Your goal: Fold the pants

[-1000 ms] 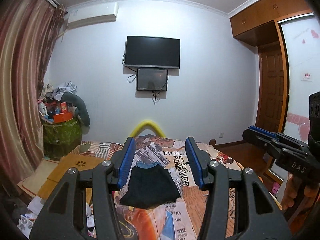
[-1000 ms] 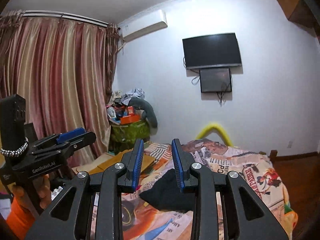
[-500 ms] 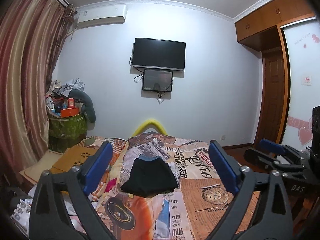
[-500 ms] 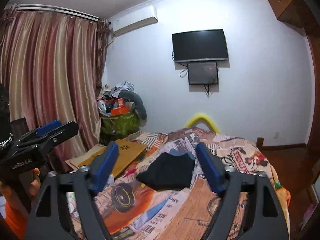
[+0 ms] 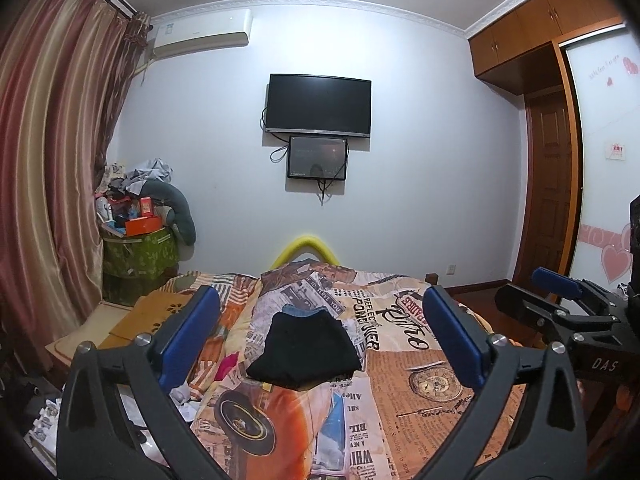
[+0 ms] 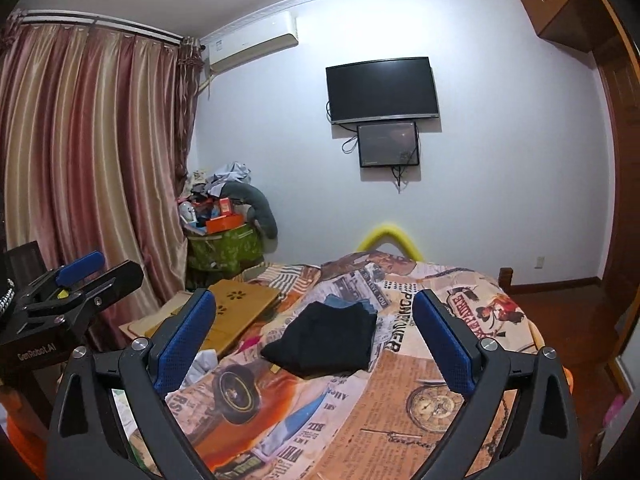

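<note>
room: bed [image 5: 420, 408] took up the lower half of both views, covered by a newspaper-and-car print spread in orange and cream. striped pink-gold curtain [image 5: 44, 168] hung along the left wall. wooden wardrobe [image 5: 536, 44] and door on the right. air conditioner [image 5: 200, 34] high on the far wall; dark tv [image 5: 319, 105] mounted centre, a smaller screen [image 5: 317, 157] directly beneath it. green box [image 5: 138, 254] in the left corner, piled with clutter and a grey cushion. flat wooden board [image 6: 236, 312] lay at the bed's left edge. yellow arch [image 5: 306, 246] showed behind the far end of the bed.

pants [image 5: 306, 346]: black, folded into a compact stack, lying on the middle of the bed; a strip of blue fabric [image 5: 302, 312] stuck out from under the far edge. nothing lay between the pants and either camera.

left hand-held gripper [image 5: 320, 342]: jaws spread wide, blue pads well apart, holding nothing, clear of the pants and bed.

right hand-held gripper [image 6: 316, 344]: likewise spread wide and empty, touching nothing. each gripper was visible at the edge of the other's view.
</note>
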`<state>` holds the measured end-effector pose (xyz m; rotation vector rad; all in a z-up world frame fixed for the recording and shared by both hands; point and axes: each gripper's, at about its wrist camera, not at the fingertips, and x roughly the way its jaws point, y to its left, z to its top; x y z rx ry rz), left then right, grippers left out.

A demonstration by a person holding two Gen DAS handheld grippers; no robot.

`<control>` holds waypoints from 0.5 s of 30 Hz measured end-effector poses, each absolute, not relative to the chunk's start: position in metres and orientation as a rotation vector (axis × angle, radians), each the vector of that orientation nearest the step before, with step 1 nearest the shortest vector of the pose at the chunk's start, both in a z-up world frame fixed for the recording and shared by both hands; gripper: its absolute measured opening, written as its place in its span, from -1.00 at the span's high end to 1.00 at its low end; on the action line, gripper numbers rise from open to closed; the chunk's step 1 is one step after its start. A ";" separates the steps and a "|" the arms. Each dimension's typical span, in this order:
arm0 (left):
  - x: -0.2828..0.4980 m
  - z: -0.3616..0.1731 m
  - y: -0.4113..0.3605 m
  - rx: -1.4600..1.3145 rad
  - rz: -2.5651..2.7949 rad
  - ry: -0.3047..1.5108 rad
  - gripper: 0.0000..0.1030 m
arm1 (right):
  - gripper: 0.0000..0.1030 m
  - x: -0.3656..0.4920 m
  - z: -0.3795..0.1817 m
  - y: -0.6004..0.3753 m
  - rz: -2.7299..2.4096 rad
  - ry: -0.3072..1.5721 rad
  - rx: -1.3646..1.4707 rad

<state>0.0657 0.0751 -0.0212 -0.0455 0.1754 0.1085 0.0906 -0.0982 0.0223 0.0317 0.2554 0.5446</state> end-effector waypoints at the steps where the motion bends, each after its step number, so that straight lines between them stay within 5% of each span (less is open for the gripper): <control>1: 0.066 -0.022 0.075 -0.047 0.108 0.176 -0.99 | -0.91 0.090 0.022 -0.098 0.545 0.255 0.032; 15: 0.070 -0.027 0.071 -0.028 0.102 0.190 -0.99 | -0.91 0.089 0.019 -0.100 0.540 0.271 0.024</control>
